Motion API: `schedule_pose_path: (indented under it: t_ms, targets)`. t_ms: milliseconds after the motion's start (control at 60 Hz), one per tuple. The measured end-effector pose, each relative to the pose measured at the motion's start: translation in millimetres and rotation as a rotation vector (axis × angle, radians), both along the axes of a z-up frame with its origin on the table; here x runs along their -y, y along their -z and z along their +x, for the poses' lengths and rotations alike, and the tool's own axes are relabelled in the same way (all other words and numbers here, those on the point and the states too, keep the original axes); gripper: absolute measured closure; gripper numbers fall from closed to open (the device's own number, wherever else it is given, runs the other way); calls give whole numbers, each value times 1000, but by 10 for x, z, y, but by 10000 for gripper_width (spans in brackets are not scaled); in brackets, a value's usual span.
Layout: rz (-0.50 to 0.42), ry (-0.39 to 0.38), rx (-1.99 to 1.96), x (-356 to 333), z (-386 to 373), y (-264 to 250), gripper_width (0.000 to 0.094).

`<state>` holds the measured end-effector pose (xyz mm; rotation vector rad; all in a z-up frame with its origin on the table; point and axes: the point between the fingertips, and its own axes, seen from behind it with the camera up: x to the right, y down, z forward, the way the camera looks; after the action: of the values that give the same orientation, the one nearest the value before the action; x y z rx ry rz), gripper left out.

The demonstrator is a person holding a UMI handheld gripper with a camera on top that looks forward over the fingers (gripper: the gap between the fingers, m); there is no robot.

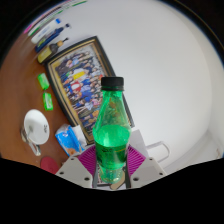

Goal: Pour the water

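Green bottle (112, 130) with a black cap stands upright between the gripper (111, 168) fingers, whose pink pads (88, 160) press its lower sides, clamped on it. Beyond lie a wooden table (25, 95), a framed group photo (80, 75), a white cup (37, 127) and a blue object (70, 138).

It looks like a home or office desk: a brown wooden tabletop (22, 95) carries a large dark-framed group photograph (78, 75), small green containers (45, 90), a white round cup (37, 128) and scattered stationery-like items (48, 35).
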<state>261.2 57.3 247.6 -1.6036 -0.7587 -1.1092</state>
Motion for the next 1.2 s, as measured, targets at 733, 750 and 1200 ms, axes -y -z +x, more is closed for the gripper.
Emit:
schedule_pose_path:
  t_ms: [733, 750, 1200]
  targets:
    - [-22, 95, -1153, -80, 162, 1486, 562]
    - [-24, 98, -1155, -79, 170, 1517, 562]
    - [-57, 115, -1158, -13, 150, 1688, 245]
